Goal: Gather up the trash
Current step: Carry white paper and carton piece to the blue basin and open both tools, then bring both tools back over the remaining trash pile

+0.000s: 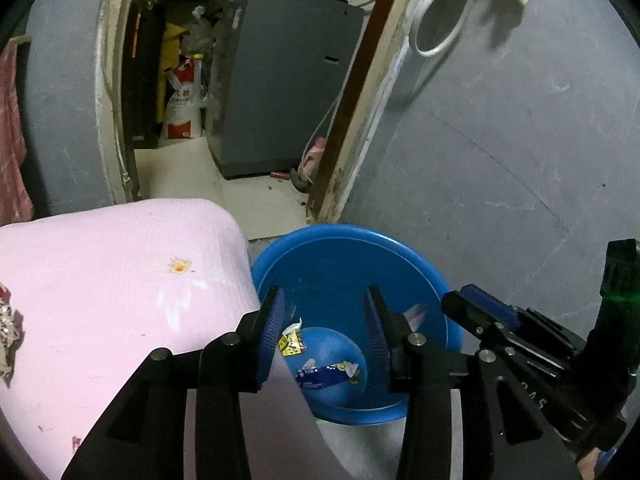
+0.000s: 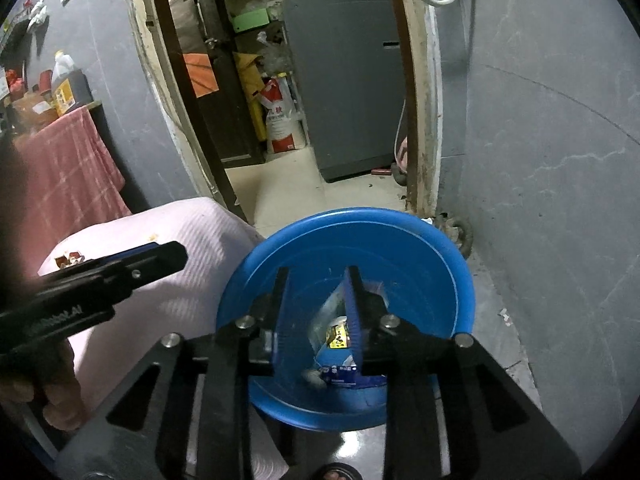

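Observation:
A blue plastic basin [image 1: 400, 256] sits on the floor beside a pink-covered table [image 1: 120, 264]; it also shows in the right wrist view [image 2: 400, 240]. Wrappers lie in it: a yellow-and-white one [image 1: 291, 342] and a blue one [image 1: 328, 374], seen again in the right wrist view [image 2: 338, 374]. My left gripper [image 1: 326, 330] is open and empty above the basin. My right gripper [image 2: 316, 312] is open above the basin, with wrappers below its fingers. More crumpled trash [image 1: 8, 332] lies at the table's left edge.
A doorway behind the basin leads to a grey washing machine [image 1: 280, 80] and a white-and-red sack [image 1: 184, 100]. A grey wall [image 1: 520, 140] stands right. A pink towel [image 2: 68, 168] hangs at left. A food stain [image 1: 180, 266] marks the table.

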Motion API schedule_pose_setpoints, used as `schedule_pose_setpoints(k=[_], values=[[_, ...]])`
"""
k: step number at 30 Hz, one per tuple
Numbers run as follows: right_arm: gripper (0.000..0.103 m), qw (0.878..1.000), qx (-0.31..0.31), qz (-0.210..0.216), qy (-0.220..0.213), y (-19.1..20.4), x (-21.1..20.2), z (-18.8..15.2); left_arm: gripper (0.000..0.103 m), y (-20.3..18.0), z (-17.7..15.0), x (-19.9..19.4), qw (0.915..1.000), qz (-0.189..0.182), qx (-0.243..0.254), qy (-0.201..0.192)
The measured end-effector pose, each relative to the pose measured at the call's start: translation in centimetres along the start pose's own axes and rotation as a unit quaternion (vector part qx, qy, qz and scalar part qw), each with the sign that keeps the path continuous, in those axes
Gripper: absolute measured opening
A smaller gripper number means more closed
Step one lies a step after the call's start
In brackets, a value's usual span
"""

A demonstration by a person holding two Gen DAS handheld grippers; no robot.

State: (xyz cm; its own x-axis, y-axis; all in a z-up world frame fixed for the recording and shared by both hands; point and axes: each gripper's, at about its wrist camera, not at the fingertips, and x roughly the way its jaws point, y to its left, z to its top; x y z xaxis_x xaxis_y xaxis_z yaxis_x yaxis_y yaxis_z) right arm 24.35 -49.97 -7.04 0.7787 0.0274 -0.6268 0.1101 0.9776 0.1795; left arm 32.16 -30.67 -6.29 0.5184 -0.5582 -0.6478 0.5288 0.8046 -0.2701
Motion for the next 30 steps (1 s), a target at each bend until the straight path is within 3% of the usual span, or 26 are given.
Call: schedule_pose_setpoints(k=[5,8,12,14,16,21,30], values=[[0.040,0.999,-0.007,-0.007,-0.037,1.2,-2.3,0.9,0.049,0.9,0.3,-3.4,0.9988,0.006,-0.009,-0.047],[0.047,0.998,-0.014,-0.002,-0.069,2.6,-4.3,1.5,0.061,1.6,0.7,-6.2,0.9961,0.012,-0.016,-0.086],[0.071,0.993,-0.020,0.006,-0.114,4.8,-7.0,2.3,0.085,2.6,1.2,-10.6,0.9894,0.030,-0.015,-0.141],[0.086,0.990,-0.021,0.013,-0.137,6.1,-8.5,2.6,0.090,3.1,1.2,-12.6,0.9851,0.040,-0.014,-0.166],[0.093,0.988,-0.019,0.022,-0.154,7.2,-9.5,2.7,0.099,3.9,1.1,-15.2,0.9797,0.057,-0.009,-0.192],[0.102,0.980,-0.019,0.043,-0.195,10.5,-12.1,2.7,0.102,5.3,0.2,-19.8,0.9688,0.088,-0.001,-0.232],[0.103,0.960,-0.045,0.088,-0.261,17.6,-14.8,1.9,0.102,8.8,-2.2,-26.5,0.9501,0.146,-0.017,-0.275]])
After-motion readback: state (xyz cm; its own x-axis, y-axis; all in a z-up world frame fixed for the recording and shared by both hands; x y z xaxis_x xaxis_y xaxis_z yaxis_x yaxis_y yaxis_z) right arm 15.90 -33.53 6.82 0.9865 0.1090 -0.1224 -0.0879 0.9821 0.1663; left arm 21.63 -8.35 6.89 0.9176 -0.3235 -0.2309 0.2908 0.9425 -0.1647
